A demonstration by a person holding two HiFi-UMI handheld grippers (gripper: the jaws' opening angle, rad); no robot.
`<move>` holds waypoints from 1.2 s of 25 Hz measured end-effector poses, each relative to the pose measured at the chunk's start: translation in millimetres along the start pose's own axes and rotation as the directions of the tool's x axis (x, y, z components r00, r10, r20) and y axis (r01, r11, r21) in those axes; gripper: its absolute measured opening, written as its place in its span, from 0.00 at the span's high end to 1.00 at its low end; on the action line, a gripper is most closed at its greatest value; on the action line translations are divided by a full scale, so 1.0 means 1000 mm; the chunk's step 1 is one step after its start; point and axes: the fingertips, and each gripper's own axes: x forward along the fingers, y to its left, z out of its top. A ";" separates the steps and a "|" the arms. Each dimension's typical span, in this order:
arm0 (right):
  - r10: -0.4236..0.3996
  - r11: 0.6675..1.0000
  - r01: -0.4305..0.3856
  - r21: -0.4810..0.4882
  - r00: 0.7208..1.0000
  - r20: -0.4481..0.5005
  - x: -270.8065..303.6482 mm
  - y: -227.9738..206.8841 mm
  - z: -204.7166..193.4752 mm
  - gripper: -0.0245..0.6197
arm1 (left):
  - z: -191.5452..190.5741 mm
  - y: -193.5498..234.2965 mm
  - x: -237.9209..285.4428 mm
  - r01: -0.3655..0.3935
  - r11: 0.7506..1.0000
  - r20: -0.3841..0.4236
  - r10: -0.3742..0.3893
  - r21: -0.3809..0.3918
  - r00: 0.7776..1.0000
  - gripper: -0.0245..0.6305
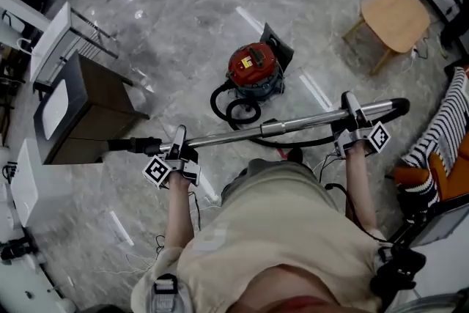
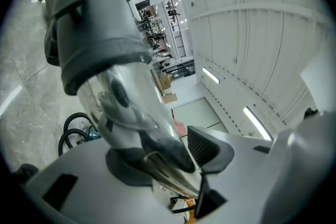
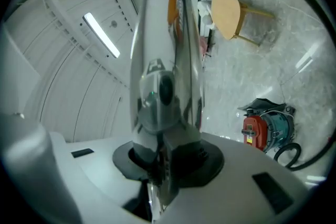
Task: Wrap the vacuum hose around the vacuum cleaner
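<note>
So the vacuum cleaner (image 1: 253, 70) is a squat round canister with a red top and a teal-ish body. It sits on the grey marble floor (image 1: 183, 26) just above the middle of the head view. The vacuum hose (image 1: 212, 102) is black and ribbed-looking and lies on the floor in two loose loops right at the cleaner's lower left, touching its base. From there it trails toward the lower right, under the wand, and up to the dark curved handle at the right end.

The wand (image 1: 293, 124) is a shiny metal tube held roughly level across the middle of the frame, with a dark nozzle end pointing left.

The left gripper (image 1: 178, 144) is at the left part of the wand. In the left gripper view its jaws are spread, with the tube lying between them and not squeezed. The right gripper (image 1: 353, 117) is near the handle end, and in its own view the jaws are pinching the tube.

Count-wise:
- one vacuum cleaner
- one hose
- one wand
- two grippers
- one small wooden table (image 1: 396, 15) at the upper right, well apart from the cleaner
- one dark cabinet (image 1: 95, 106) at the left
- one bit of striped fabric (image 1: 443, 128) at the right edge
</note>
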 end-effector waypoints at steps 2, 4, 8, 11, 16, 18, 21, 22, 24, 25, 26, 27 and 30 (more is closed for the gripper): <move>0.016 1.000 -0.015 0.023 0.999 -0.043 0.002 -0.001 0.014 0.82 | -0.014 -0.016 0.008 -0.005 1.000 -0.023 0.006 0.028 1.000 0.67; 0.000 0.999 0.003 0.054 0.999 -0.040 0.001 -0.012 0.031 0.82 | -0.033 -0.026 0.013 -0.022 0.998 -0.053 0.024 0.054 0.998 0.65; -0.085 0.989 0.078 0.122 0.995 0.049 0.007 -0.048 0.077 0.82 | -0.057 -0.039 0.030 -0.066 0.992 0.020 0.065 0.109 0.998 0.65; -0.073 0.987 0.068 0.146 0.997 0.033 0.023 -0.053 0.099 0.82 | -0.064 -0.050 0.043 -0.099 0.979 0.048 0.092 0.179 0.995 0.65; -0.010 0.989 0.019 0.147 0.998 -0.058 0.032 -0.047 0.100 0.81 | -0.070 -0.054 0.038 -0.164 0.972 0.082 0.152 0.168 0.985 0.64; -0.007 0.989 0.020 0.145 0.996 -0.087 0.039 -0.052 0.097 0.82 | -0.067 -0.049 0.037 -0.194 0.965 0.100 0.178 0.176 0.979 0.62; -0.037 0.989 0.049 0.138 0.996 -0.084 0.052 -0.061 0.102 0.82 | -0.066 -0.044 0.047 -0.184 0.965 0.092 0.169 0.188 0.981 0.59; -0.059 0.988 0.069 0.142 0.995 -0.075 0.058 -0.064 0.105 0.82 | -0.068 -0.045 0.051 -0.158 0.968 0.073 0.146 0.196 0.987 0.59; -0.107 0.983 0.114 0.143 0.992 -0.061 0.071 -0.069 0.111 0.82 | -0.075 -0.044 0.059 -0.116 0.971 0.007 0.117 0.207 0.993 0.58; -0.119 0.983 0.126 0.137 0.991 -0.054 0.076 -0.069 0.114 0.82 | -0.080 -0.042 0.063 -0.111 0.973 -0.025 0.118 0.205 0.993 0.56; -0.121 0.984 0.126 0.124 0.992 -0.046 0.081 -0.068 0.117 0.82 | -0.084 -0.037 0.066 -0.111 0.975 -0.045 0.122 0.194 0.992 0.55; -0.118 0.987 0.122 0.106 0.992 -0.042 0.087 -0.065 0.120 0.82 | -0.086 -0.032 0.069 -0.110 0.978 -0.053 0.121 0.177 0.991 0.55; -0.108 0.993 0.111 0.047 0.992 -0.060 0.116 -0.051 0.118 0.82 | -0.085 -0.013 0.076 -0.100 0.989 -0.041 0.105 0.113 0.994 0.54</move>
